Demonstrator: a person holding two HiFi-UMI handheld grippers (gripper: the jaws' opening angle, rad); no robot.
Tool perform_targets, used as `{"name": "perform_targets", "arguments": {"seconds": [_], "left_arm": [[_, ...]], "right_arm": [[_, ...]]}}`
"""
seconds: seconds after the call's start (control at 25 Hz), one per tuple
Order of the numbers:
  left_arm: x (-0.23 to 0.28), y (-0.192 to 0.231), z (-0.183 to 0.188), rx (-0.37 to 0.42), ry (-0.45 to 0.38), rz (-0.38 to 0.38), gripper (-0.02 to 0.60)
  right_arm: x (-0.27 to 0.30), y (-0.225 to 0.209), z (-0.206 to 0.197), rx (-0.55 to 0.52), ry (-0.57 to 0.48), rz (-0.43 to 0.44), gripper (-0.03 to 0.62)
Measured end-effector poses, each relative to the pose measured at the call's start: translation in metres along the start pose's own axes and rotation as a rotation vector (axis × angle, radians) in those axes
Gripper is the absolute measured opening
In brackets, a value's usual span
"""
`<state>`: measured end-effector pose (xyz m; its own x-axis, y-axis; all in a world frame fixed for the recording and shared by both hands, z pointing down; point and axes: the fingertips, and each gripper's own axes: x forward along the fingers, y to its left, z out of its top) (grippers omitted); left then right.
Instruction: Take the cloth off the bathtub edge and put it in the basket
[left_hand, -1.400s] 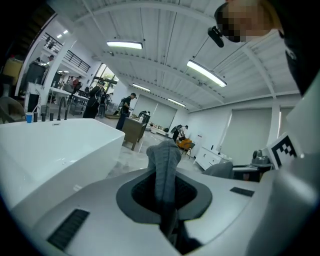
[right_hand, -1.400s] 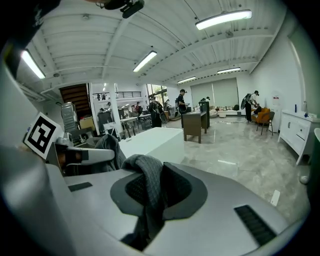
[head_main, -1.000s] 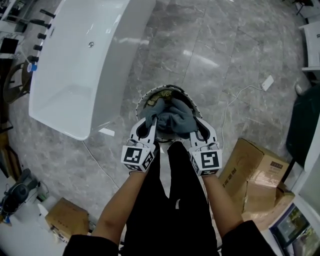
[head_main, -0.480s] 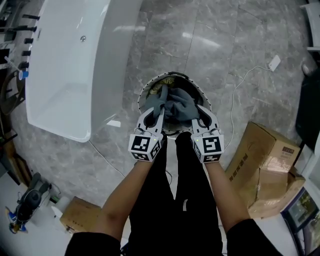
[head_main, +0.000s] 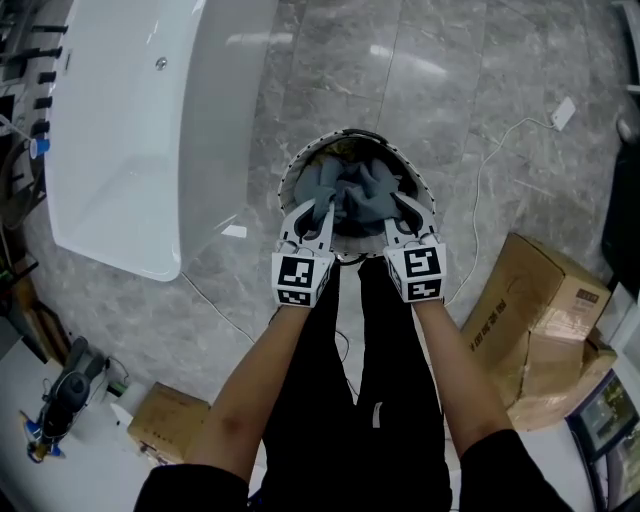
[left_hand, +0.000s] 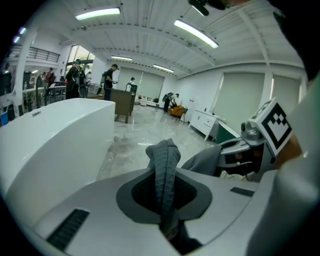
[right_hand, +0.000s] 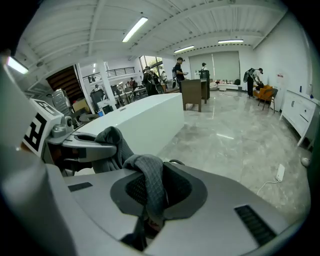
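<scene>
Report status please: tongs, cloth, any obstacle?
Left tongs, right tongs both shut on cloth. Cloth over basket opening, not yet released. No obstacle seen.

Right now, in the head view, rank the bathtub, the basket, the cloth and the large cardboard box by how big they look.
1. bathtub, by far the largest.
2. box and basket: they look alike in size, and the grippers cover part of the basket, so I won't rank them.
3. cloth, the smallest.

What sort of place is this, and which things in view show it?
Probably a showroom or workshop hall, not a home bathroom: a freestanding white bathtub stands on an open marble-look floor, cardboard boxes sit nearby, and people stand far off under strip lights.
</scene>
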<state>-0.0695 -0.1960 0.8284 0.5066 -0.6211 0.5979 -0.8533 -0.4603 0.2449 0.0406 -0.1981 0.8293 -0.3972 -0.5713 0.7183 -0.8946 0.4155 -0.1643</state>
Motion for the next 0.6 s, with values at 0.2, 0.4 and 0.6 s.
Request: {"name": "perform_targets", "arguments": {"seconds": [0.2,0.4,0.6], "left_arm": [[0.016,0.005,-0.023,-0.029,0.064,-0.001,0.034],[0.043,0.006,-0.057,-0.064,0.126,-0.036,0.035],[0.057,0.018,-0.08,-0.064,0.178,-0.064,0.035]], "right_arm": [[0.023,0.004,-0.021,0.015,0.062,0.025,0.046],[0.045,-0.003,-0.052,0.061,0.125,0.027,0.046],[0.063,-0.005,-0.08,0.166,0.172,0.021,0.046]]}}
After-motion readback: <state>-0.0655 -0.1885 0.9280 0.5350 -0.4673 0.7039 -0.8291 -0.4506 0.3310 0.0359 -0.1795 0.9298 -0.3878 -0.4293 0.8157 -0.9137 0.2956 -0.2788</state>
